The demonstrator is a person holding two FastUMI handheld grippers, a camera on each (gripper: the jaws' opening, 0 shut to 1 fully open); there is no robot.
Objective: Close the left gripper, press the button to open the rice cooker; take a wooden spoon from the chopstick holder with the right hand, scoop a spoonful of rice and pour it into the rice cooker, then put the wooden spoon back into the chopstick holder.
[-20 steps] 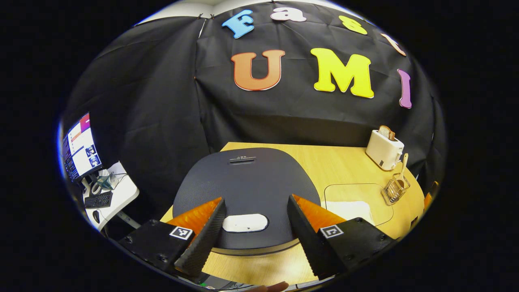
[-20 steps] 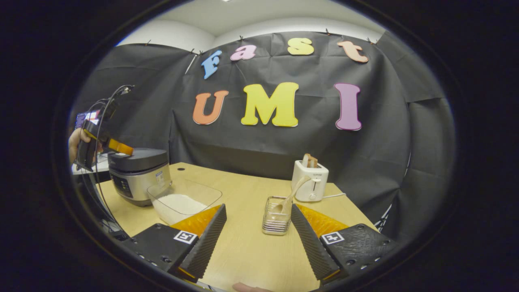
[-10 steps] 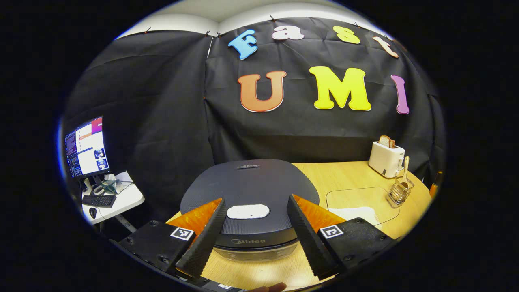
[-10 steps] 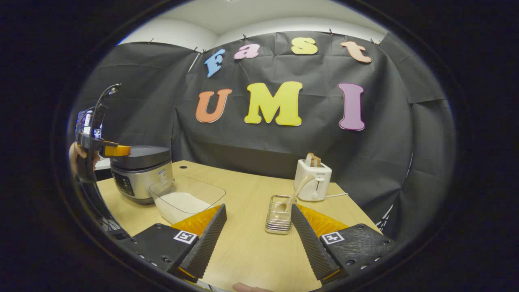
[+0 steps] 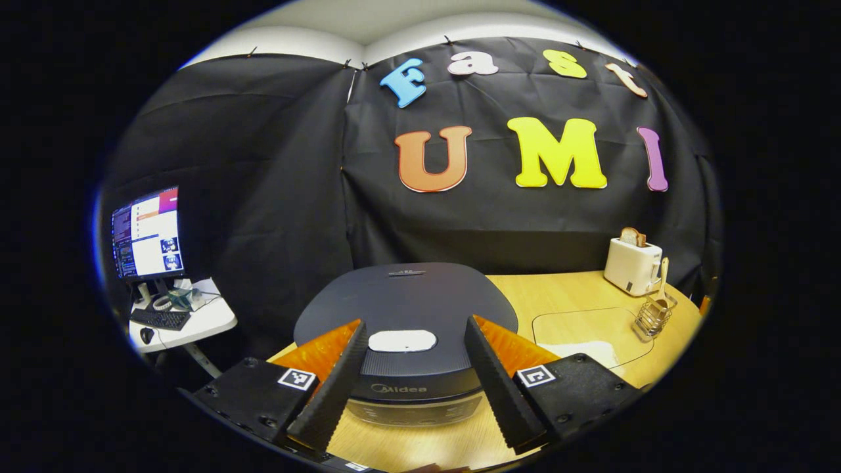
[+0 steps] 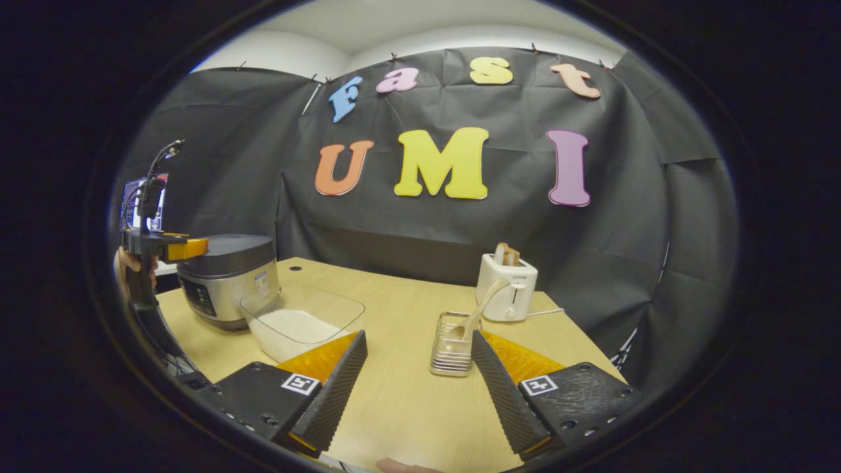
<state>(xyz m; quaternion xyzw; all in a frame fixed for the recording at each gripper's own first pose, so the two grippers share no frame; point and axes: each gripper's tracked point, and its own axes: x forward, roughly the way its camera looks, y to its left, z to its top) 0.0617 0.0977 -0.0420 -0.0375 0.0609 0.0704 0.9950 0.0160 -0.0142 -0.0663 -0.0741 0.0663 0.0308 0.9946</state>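
Jaws stand wide apart on both grippers, neither holding anything. The left gripper [image 5: 410, 368] hovers at the front edge of the rice cooker [image 5: 406, 309], its two fingers framing the pale oval button [image 5: 402, 340] on the dark, closed lid without touching it. From the right gripper view, that same gripper [image 6: 172, 248] appears at the cooker's [image 6: 227, 279] near upper corner, a hand [image 6: 125, 272] gripping it from behind.

The right gripper [image 6: 419, 384] hangs low over the wooden table [image 6: 401, 407], aimed at the wire chopstick holder [image 6: 451, 351], which stands just ahead between its fingers. A wooden spoon [image 6: 474, 316] leans in the holder, handle tilted up and to the right toward the white toaster [image 6: 505, 294] behind it (bread pokes from the slot).

Between cooker and holder sits a clear container of rice [image 6: 299, 323], close beside the cooker's base. In the left gripper view the container [image 5: 591, 332], holder [image 5: 654, 316] and toaster [image 5: 632, 264] line the table's right side, and a lit monitor [image 5: 148, 233] stands over a keyboard [image 5: 159, 319] on a small white side table [image 5: 204, 322] off to the left.
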